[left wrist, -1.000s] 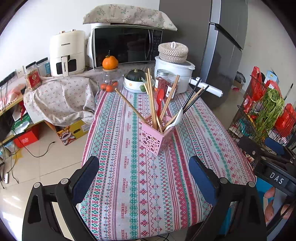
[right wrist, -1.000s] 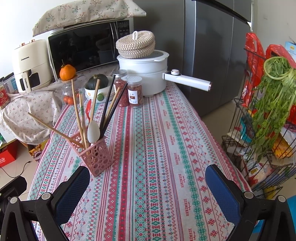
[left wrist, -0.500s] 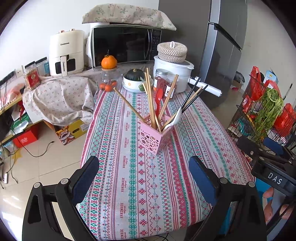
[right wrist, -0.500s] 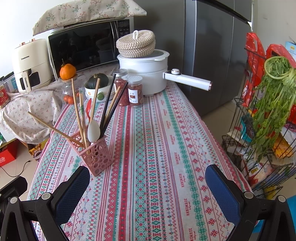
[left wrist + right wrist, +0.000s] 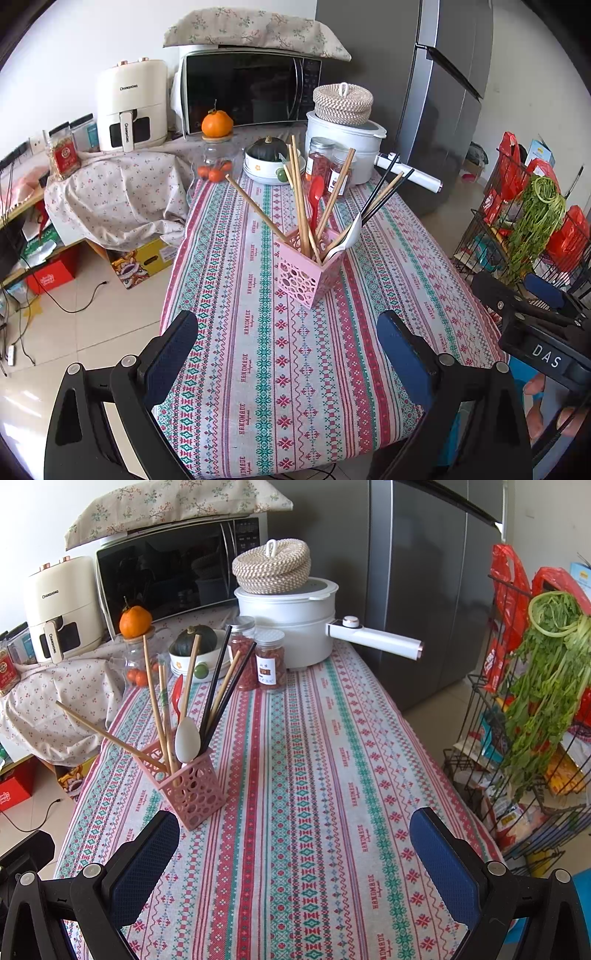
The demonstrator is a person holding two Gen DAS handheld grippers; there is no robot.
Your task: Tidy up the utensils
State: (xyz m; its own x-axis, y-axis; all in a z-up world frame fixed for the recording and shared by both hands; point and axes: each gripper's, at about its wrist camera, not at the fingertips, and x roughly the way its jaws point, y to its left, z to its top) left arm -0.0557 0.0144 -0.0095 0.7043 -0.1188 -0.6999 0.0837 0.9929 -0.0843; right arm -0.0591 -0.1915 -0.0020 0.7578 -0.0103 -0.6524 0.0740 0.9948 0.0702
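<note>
A pink perforated utensil holder (image 5: 308, 271) stands on the patterned tablecloth (image 5: 258, 350); it also shows in the right wrist view (image 5: 190, 788). In it stand several wooden chopsticks (image 5: 299, 199), black chopsticks (image 5: 384, 192), a red spoon (image 5: 316, 195) and a white spoon (image 5: 187, 740). My left gripper (image 5: 286, 350) is open and empty, above the table's near end, short of the holder. My right gripper (image 5: 295, 843) is open and empty, with the holder just beyond its left finger.
At the table's far end are a white pot with a long handle (image 5: 291, 627), two spice jars (image 5: 269, 661), a bowl with a squash (image 5: 194, 651) and a jar topped by an orange (image 5: 217, 123). A wire rack with greens (image 5: 535, 701) stands right of the table.
The left gripper has drawn back slightly from the holder. The right gripper has barely moved. Both stay open.
</note>
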